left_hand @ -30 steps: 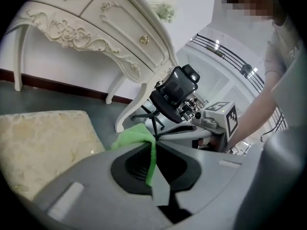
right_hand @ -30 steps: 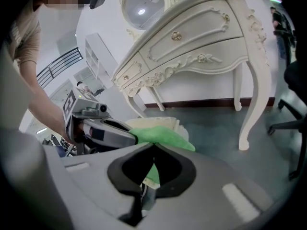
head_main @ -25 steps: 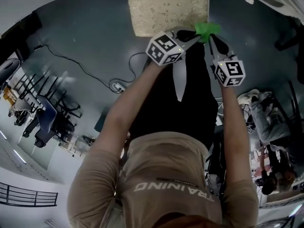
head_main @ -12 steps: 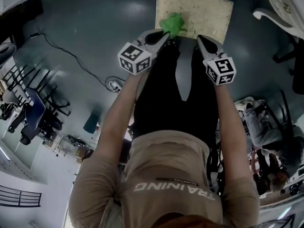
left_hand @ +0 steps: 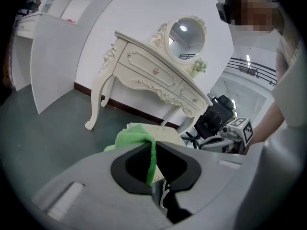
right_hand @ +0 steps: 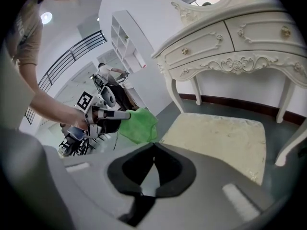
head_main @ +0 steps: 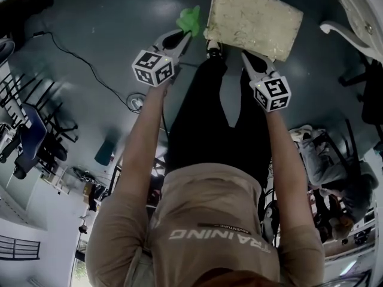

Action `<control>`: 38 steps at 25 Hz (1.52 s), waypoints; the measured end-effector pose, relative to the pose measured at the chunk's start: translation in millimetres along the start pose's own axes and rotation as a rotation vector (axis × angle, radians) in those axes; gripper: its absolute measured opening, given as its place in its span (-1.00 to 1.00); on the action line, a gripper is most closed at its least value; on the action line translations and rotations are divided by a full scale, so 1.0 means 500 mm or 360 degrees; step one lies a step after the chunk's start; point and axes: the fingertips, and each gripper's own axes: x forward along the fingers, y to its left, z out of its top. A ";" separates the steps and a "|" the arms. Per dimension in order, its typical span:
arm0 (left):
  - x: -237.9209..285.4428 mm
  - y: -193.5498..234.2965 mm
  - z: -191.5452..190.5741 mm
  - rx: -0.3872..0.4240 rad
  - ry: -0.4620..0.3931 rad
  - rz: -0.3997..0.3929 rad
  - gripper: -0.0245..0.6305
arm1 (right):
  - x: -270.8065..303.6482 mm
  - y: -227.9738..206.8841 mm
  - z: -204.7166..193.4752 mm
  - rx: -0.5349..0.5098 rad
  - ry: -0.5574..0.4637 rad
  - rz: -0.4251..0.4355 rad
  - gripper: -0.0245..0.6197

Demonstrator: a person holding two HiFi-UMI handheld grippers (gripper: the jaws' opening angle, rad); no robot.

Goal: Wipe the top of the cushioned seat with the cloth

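The cushioned seat is a pale beige square pad, low over the dark floor ahead of me. My left gripper is shut on a green cloth. It holds the cloth in the air just beyond the seat's left edge, apart from the pad. The left gripper view shows the cloth pinched between the jaws, with the seat behind it. In the right gripper view the seat lies ahead, with the cloth and left gripper to its left. My right gripper hovers at the seat's near edge, shut and empty.
A white ornate dressing table with an oval mirror stands just behind the seat. A black cable runs across the floor to a socket block at the left. White furniture is at the far right, and chairs at the far left.
My left gripper has swept the cloth leftward, from the seat's near right corner across its near edge and off past the left side. The right gripper stayed near the seat's front.
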 end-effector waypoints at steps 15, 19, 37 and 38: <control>0.232 -0.064 -0.192 -0.0073 0.0409 -0.0113 -0.85 | -0.070 -0.107 -0.076 0.0158 0.0012 -0.0160 -0.94; 0.250 -0.078 -0.203 -0.0011 0.0487 -0.0072 -0.85 | -0.096 -0.127 -0.101 0.0233 -0.0022 -0.0187 -0.94; 0.473 -0.361 -0.251 0.0197 0.0700 -0.0243 -0.85 | -0.294 -0.329 -0.216 0.0434 -0.0132 -0.0265 -0.94; 0.487 -0.383 -0.257 0.0207 0.0717 -0.0263 -0.85 | -0.305 -0.340 -0.221 0.0437 -0.0134 -0.0268 -0.94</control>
